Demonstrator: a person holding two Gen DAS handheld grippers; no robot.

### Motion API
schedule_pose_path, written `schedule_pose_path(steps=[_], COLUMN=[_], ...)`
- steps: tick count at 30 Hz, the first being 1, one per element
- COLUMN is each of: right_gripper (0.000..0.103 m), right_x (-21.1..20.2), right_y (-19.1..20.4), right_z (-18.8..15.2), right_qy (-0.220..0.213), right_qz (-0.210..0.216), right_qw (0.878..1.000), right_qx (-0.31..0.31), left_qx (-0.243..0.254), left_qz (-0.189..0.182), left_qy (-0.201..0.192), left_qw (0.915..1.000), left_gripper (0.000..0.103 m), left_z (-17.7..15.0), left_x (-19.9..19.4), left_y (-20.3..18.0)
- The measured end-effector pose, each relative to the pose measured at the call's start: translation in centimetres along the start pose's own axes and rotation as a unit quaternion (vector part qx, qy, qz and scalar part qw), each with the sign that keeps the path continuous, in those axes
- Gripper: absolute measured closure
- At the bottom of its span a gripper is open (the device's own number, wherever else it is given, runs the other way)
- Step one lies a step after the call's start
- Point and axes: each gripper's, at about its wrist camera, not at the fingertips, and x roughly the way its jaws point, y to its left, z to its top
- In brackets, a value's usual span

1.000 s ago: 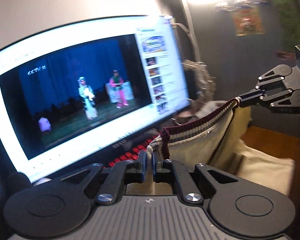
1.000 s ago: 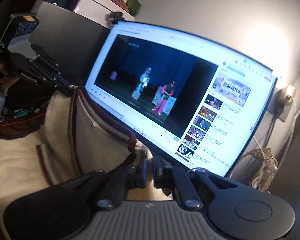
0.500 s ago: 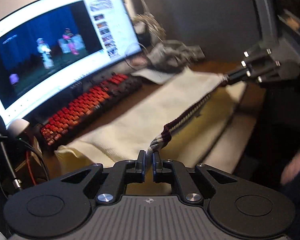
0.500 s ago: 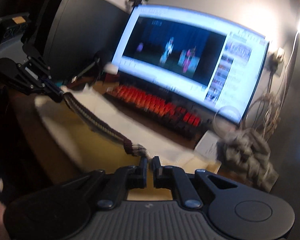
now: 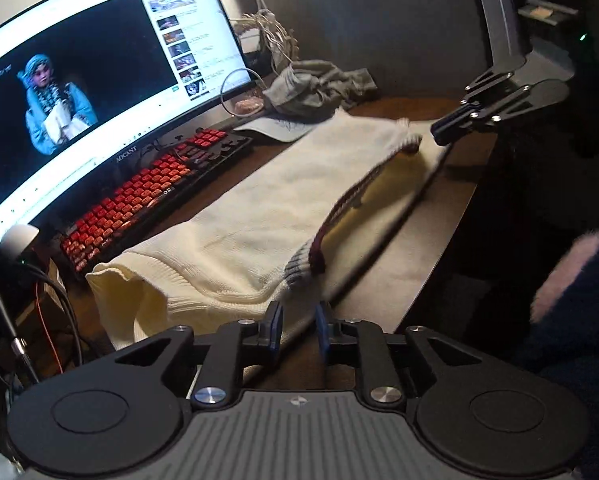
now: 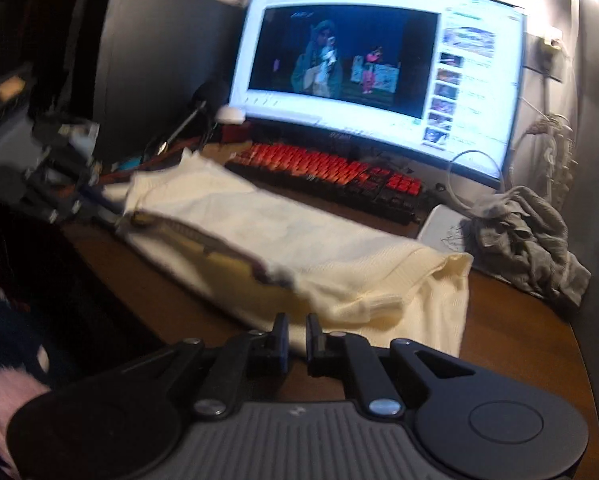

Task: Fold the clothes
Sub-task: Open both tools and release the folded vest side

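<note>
Both tools stand with their fingers apart and nothing between them. Left tool (image 5: 297, 330) shows a clear gap between its blue-padded fingers, poised just above the near end of the cream sweater (image 5: 259, 216), whose ribbed hem bunches right in front of it. Right tool (image 6: 295, 338) also has its fingers parted, with a narrower gap, and sits just short of the sweater's other end (image 6: 299, 248), where the cloth folds over itself.

In the left wrist view the right tool (image 5: 439, 134) appears at the far end of the garment, close to the dark-red and grey striped trim (image 5: 323, 240); whether it touches the cloth there is hard to tell, since that part is blurred. The trim runs along the sweater's length as a raised edge.

Lengthwise across the brown tabletop (image 5: 399, 264) lies the sweater, spread flat, parallel to a keyboard with red keys (image 5: 147, 188) and just beside it. Behind the keyboard stands a wide curved monitor (image 5: 99, 80) showing a video of a costumed performer. To the right of the monitor, a crumpled grey garment (image 6: 527, 240) sits near the tabletop's far corner, well clear of the sweater, with white cables (image 5: 271, 32) hanging behind it. A fuzzy pink and dark sleeve (image 5: 571, 268) shows at the right edge.
</note>
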Motion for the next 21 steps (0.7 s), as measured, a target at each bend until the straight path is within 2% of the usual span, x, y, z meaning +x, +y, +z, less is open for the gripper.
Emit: schedule_pose_path(steps=[3,4,5,7,15,16,19,21], right_gripper=[0.084,0.077,0.074,0.074,0.073,0.074,0.098,0.099], right_x=[0.4,0.6,0.7,1.0,2.2,2.3,2.5,2.0], right_y=[-1.4,-1.9,-2.3,-3.3,-7.0,-7.1,-7.3,-7.3], right_z=[0.4,0.5,0.7,0.9,2.0,1.9,1.6,1.0], right_qy=[0.007,0.009,0.012,0.016,0.035,0.039,0.053,0.055], right_qz=[0.01,0.013,0.017,0.024,0.05,0.053,0.056,0.053], right_qw=[0.999,0.999,0.998,0.997,0.986,0.985,0.985,0.985], right_qx=[0.032,0.042,0.053,0.074,0.157,0.157,0.155,0.156], left_qx=[-0.042,-0.055,-0.067,-0.085,-0.102,-0.105,-0.111,-0.115], left_qz=[-0.019,-0.025,-0.031,-0.038,-0.033,-0.032,-0.03,-0.029], left_qy=[-0.033,-0.044,-0.055,-0.067,-0.029,-0.024,-0.01,-0.001], left_qw=[0.9984,0.9972,0.9957,0.9934,0.9938,0.9937,0.9933,0.9929], left_gripper=[0.084,0.082,0.077,0.071,0.07,0.07,0.07,0.07], left_z=[1.1,1.6,2.1,2.9,3.2,3.2,3.4,3.5], left_x=[-1.2,-1.4,-1.5,-1.2,2.6,3.1,4.5,5.5], left_y=[0.9,1.2,1.5,1.9,2.2,2.2,2.3,2.3])
